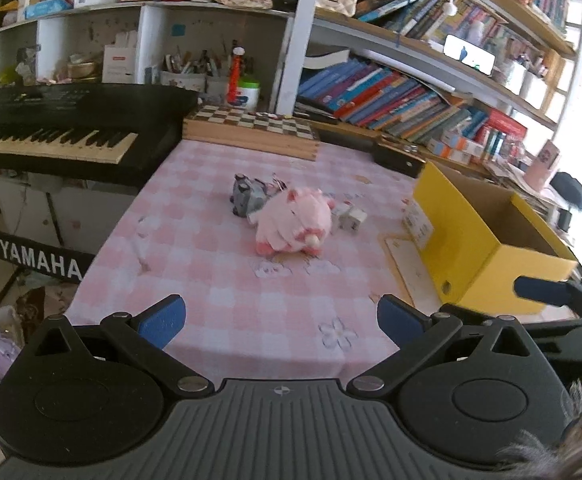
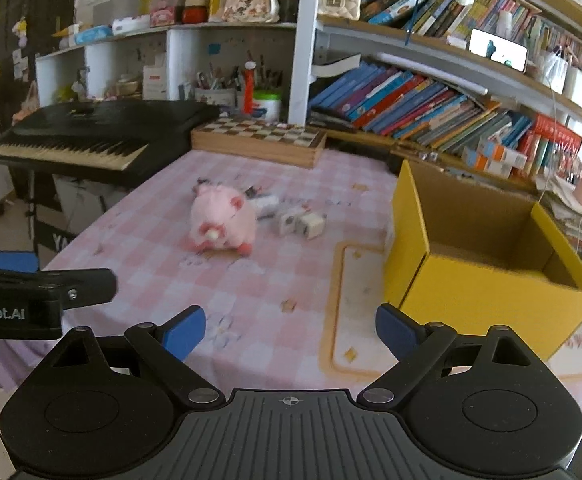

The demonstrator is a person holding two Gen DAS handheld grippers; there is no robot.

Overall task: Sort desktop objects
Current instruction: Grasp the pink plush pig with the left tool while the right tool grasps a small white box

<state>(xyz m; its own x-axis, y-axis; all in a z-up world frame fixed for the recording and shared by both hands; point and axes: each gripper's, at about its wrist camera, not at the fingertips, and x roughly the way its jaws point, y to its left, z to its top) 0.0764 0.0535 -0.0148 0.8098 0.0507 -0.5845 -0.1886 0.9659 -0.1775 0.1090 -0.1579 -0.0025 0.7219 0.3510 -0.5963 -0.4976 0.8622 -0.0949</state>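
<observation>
My left gripper [image 1: 281, 320] has its blue fingers [image 1: 163, 318] spread wide apart with nothing between them, and my right gripper [image 2: 290, 330] is the same, fingers [image 2: 185, 330] apart over bare cloth. Both hang above the near edge of the desk [image 1: 195, 264], which wears a pink checked cloth. From the left view the pink plush toy [image 1: 293, 224] lies ahead at about 12 o'clock, well apart from my fingers, on its side with a small grey toy [image 1: 245, 198] touching it at its 10 o'clock and two small white cubes [image 1: 349, 216] just beside it at 3 o'clock. The open yellow box [image 2: 471, 272] stands at 2 o'clock from the right gripper and looks empty as far as I can see in. I judge the plush to be light and soft, so it should squash and give grip wherever I close on it; I would take it across the round body rather than a foot or the snout, which could slip out. The cubes look hard, small and smooth, so I would pinch them squarely on flat faces. The grey toy is too blurred to judge.
</observation>
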